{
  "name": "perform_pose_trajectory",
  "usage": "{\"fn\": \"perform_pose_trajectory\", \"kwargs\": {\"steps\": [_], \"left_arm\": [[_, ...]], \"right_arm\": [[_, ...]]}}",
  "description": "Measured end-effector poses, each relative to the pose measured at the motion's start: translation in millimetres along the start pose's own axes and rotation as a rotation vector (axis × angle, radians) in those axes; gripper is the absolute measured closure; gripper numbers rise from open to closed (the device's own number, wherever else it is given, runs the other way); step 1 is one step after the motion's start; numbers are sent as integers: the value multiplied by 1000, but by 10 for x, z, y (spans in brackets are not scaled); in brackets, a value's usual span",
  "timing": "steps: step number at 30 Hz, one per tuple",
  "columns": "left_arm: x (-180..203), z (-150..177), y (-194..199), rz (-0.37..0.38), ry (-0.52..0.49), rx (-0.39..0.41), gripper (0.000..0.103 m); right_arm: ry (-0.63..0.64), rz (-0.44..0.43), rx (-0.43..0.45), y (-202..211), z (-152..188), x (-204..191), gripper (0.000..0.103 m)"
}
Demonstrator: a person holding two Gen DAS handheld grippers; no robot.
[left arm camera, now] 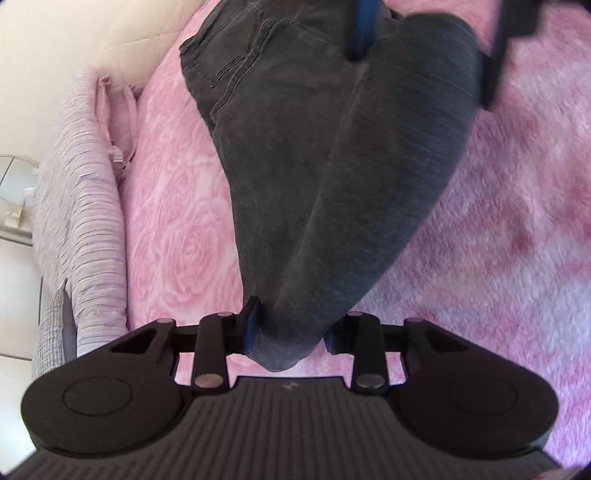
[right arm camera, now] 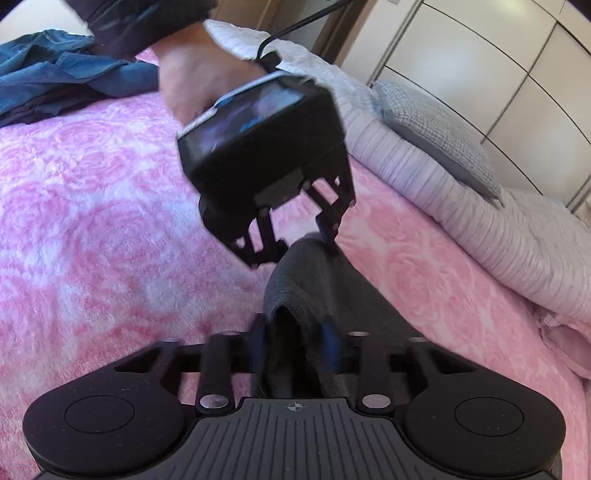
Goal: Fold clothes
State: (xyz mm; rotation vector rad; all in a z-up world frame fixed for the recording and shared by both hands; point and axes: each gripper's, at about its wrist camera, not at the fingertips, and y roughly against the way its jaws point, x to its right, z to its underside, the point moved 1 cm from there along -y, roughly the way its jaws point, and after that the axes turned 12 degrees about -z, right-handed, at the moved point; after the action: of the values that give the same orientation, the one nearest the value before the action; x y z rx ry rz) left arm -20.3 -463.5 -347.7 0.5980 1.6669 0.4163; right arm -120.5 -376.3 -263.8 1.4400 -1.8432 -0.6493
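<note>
Left gripper (left arm camera: 291, 332): matte black plastic body, ribbed top plate, two round discs either side, silver rivets on linkage bars, blue pads on fingers (left arm camera: 250, 328). Right gripper (right arm camera: 295, 347): same black build, small crosshair mark on ribbed plate, blue-lined fingers (right arm camera: 330, 347). From right wrist view, left unit carries boxy black housing with glossy screen, black cable at rear. Hand (right arm camera: 199, 79) behind it, dark sleeve (right arm camera: 136, 22) at wrist.

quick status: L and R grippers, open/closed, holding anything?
Left gripper: closed on the end of the dark grey jeans.
Right gripper: jeans fabric bunched between its fingers; a firm clamp cannot be told.
</note>
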Motion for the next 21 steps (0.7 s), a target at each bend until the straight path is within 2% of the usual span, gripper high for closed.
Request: {"fn": "perform_pose_trajectory", "kwargs": {"steps": [1, 3, 5, 8, 10, 12, 13, 14, 15, 16, 18, 21], "left_arm": [[-19, -2, 6, 7, 6, 2, 75], [-56, -6, 16, 22, 23, 5, 75], [-96, -18, 3, 34, 35, 7, 76], [-130, 13, -24, 39, 37, 9, 76], [-108, 19, 23, 31, 39, 6, 77], [-84, 19, 78, 21, 43, 0, 78], [-90, 7, 86, 13, 47, -4, 79], [-107, -3, 99, 2, 53, -5, 81], [-134, -13, 129, -8, 61, -5, 81], [-164, -25, 169, -16, 69, -6, 82], [-229, -36, 296, -36, 75, -10, 83], [-332, 24, 623, -58, 83, -43, 84]], "right_arm": [[1, 12, -3, -10, 14, -41, 35], [54, 32, -17, -76, 78, -185, 24], [110, 57, -31, -149, 142, -328, 23], [230, 171, -69, -374, 255, -471, 23], [225, 238, -108, -526, 336, -388, 24], [175, 254, -151, -620, 370, -199, 24], [147, 255, -170, -658, 387, -106, 32], [109, 220, -181, -653, 399, -15, 46], [73, 175, -190, -625, 397, 59, 77], [63, 161, -187, -581, 376, 89, 83], [44, 136, -179, -473, 290, 114, 87], [29, 96, -153, -274, 96, 54, 88]]}}
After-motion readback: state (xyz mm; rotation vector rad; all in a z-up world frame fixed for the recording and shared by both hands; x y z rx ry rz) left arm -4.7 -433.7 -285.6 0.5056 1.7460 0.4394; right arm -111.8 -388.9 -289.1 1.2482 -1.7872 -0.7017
